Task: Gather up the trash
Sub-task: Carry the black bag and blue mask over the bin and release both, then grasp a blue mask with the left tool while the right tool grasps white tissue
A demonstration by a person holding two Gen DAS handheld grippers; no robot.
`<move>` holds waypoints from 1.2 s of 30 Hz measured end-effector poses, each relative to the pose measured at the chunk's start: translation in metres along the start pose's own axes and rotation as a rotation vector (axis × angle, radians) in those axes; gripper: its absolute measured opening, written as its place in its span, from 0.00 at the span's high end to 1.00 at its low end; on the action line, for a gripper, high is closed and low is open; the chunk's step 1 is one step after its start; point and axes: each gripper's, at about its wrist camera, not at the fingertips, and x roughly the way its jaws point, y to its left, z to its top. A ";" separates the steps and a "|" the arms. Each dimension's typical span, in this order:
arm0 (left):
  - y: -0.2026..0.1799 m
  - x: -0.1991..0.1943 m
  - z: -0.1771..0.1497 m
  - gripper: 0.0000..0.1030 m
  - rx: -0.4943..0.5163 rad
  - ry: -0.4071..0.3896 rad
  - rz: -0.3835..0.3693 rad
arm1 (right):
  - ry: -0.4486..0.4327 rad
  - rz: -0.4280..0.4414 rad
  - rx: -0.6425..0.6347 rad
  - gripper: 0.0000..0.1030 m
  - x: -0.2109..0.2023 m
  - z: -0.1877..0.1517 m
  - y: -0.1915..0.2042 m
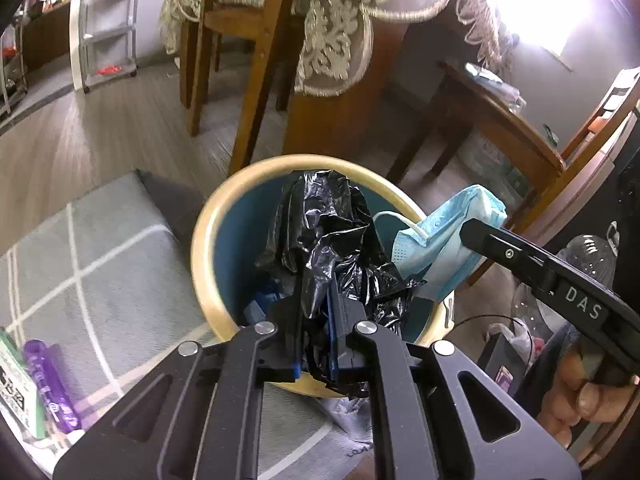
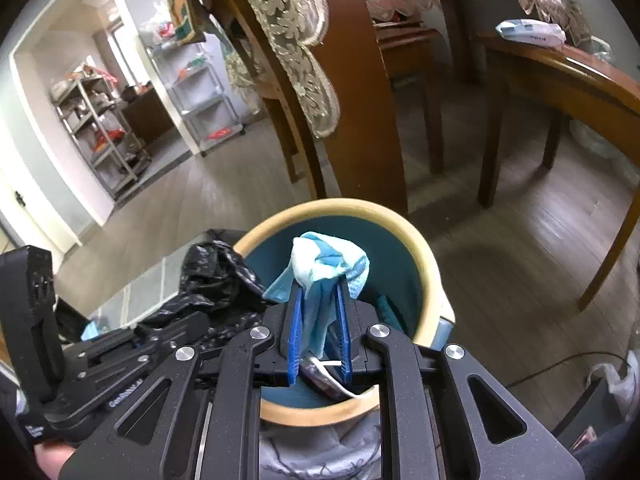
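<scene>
A round bin (image 1: 208, 240) with a cream rim and teal inside stands on the floor; it also shows in the right wrist view (image 2: 424, 256). My left gripper (image 1: 316, 292) is shut on a crumpled black plastic bag (image 1: 328, 232) and holds it over the bin's mouth. My right gripper (image 2: 318, 292) is shut on a light blue face mask (image 2: 320, 264) and holds it over the bin. In the left wrist view the mask (image 1: 444, 240) hangs at the bin's right rim, its white ear loop showing. The black bag (image 2: 216, 276) shows left of the bin in the right wrist view.
A grey checked mat (image 1: 92, 264) lies left of the bin, with a purple bottle (image 1: 52, 384) and a green packet (image 1: 16, 392). Wooden chairs (image 1: 256, 64) and a table with a lace cloth (image 1: 340, 36) stand behind. A clear plastic bottle (image 1: 592, 256) and a black box (image 1: 504, 360) lie right.
</scene>
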 end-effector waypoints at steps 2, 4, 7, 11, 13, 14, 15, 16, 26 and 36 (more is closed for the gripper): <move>-0.002 0.004 -0.001 0.91 0.004 0.007 0.002 | 0.007 -0.004 0.003 0.83 0.002 -0.001 -0.002; -0.002 0.006 -0.002 0.82 0.004 0.012 0.007 | 0.011 -0.006 0.007 0.83 0.002 -0.003 -0.002; 0.003 0.000 -0.005 0.56 -0.014 -0.003 0.015 | 0.016 -0.006 0.010 0.83 0.004 -0.003 -0.003; 0.014 -0.011 -0.007 0.48 -0.038 -0.023 0.033 | 0.021 -0.008 0.005 0.83 0.008 -0.001 -0.001; 0.022 -0.020 -0.009 0.44 -0.057 -0.038 0.042 | 0.023 -0.008 0.002 0.83 0.009 -0.002 -0.001; 0.026 -0.024 -0.010 0.41 -0.064 -0.045 0.047 | 0.027 -0.008 -0.001 0.83 0.010 -0.002 -0.001; 0.029 -0.027 -0.011 0.39 -0.068 -0.050 0.051 | 0.031 -0.009 -0.004 0.83 0.011 -0.002 0.000; 0.035 -0.033 -0.013 0.39 -0.075 -0.057 0.059 | 0.036 -0.012 -0.009 0.83 0.013 -0.002 0.001; 0.089 -0.080 -0.037 0.28 -0.117 -0.091 0.163 | 0.061 -0.015 -0.030 0.48 0.023 -0.004 0.012; 0.175 -0.146 -0.068 0.28 -0.255 -0.130 0.332 | 0.056 0.023 -0.069 0.33 0.027 -0.010 0.037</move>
